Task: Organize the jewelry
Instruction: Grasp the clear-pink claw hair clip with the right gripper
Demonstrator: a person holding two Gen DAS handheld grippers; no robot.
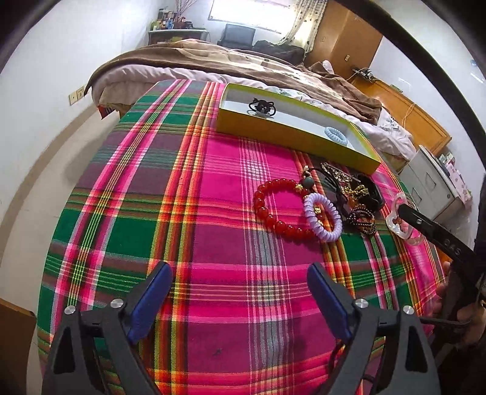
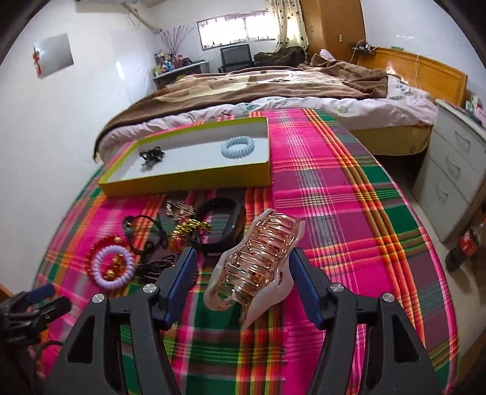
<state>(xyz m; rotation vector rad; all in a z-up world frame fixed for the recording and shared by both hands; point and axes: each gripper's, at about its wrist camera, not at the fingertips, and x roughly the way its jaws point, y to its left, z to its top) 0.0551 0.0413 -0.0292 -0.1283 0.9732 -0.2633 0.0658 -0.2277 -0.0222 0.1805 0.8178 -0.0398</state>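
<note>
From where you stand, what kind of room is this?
Most likely a bedroom in a home. An unmade bed with a brown blanket lies just beyond the plaid-covered table, a wooden wardrobe stands by the curtained window, and a drawer unit sits beside the bed.

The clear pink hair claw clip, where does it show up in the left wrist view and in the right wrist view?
Left wrist view: hair claw clip at the far right, by the right gripper's finger.
Right wrist view: hair claw clip at lower centre, between the open right gripper fingers.
Shared landmark: the yellow-green box, beyond the clip in both.
</note>
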